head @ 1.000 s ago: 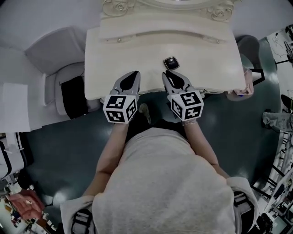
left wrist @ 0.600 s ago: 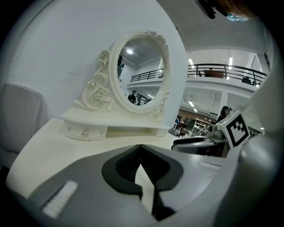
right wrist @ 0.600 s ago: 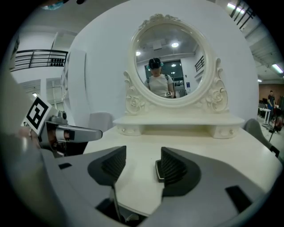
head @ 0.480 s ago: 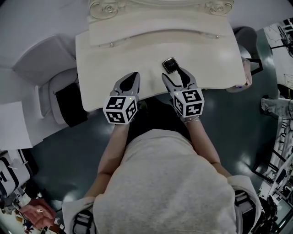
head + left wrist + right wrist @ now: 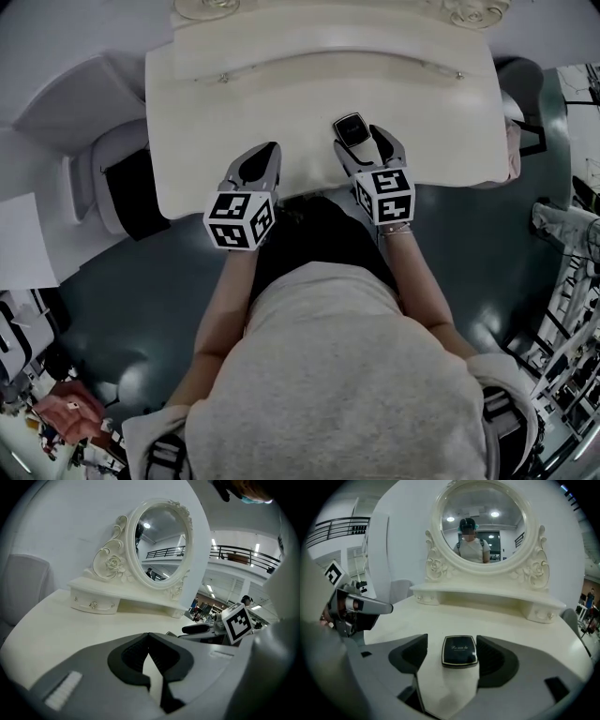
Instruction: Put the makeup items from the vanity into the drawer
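A small black compact lies flat on the cream vanity top, near its front edge. My right gripper reaches it, and its jaws have just been opening. The right gripper view has the compact between the two dark pads of my right gripper, with a gap on each side, so nothing is gripped. My left gripper hovers shut and empty over bare tabletop to the compact's left; the left gripper view shows the tips of my left gripper pressed together.
An oval mirror stands on a raised shelf at the back. Small drawers with knobs sit at the shelf's left end and right end. A pale upholstered chair is left of the vanity. Dark floor surrounds it.
Both grippers moved forward over the vanity top. The right jaws went from shut to wide open and now straddle the compact. The left jaws stayed shut.
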Demonstrator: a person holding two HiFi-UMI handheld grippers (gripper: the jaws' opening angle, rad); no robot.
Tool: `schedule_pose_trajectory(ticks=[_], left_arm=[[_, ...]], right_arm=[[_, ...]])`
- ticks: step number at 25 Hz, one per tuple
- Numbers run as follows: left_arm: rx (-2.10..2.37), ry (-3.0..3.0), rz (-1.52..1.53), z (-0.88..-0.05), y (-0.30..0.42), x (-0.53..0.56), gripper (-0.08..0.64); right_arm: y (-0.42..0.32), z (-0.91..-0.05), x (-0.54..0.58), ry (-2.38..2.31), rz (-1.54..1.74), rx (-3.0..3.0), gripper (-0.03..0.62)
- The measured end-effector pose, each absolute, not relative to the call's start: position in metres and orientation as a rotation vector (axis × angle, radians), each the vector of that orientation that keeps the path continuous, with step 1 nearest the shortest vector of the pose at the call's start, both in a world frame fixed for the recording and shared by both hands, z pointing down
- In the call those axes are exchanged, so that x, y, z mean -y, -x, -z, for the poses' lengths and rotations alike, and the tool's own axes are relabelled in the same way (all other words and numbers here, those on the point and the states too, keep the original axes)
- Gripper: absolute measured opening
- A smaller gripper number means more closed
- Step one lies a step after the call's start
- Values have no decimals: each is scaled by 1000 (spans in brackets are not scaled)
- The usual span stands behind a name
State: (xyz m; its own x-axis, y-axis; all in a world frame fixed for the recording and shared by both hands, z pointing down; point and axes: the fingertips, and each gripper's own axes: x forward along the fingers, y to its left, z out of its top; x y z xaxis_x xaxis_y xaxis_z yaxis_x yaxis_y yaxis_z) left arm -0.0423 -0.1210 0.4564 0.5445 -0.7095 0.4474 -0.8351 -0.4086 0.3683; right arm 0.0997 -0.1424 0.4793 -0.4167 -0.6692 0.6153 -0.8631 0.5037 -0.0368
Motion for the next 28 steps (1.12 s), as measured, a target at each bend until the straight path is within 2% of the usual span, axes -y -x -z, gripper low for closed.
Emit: schedule_pose_trajectory(ticks=[13,28], left_arm=[[1219,-2156,-350,-488,42,131,9],[1225,-2128,-350,-498,44,143,9]], right_arm=[[-99,-523,155,-1143,-526,2144,327],[-98,-531,165,-1117,-528,2139,325]])
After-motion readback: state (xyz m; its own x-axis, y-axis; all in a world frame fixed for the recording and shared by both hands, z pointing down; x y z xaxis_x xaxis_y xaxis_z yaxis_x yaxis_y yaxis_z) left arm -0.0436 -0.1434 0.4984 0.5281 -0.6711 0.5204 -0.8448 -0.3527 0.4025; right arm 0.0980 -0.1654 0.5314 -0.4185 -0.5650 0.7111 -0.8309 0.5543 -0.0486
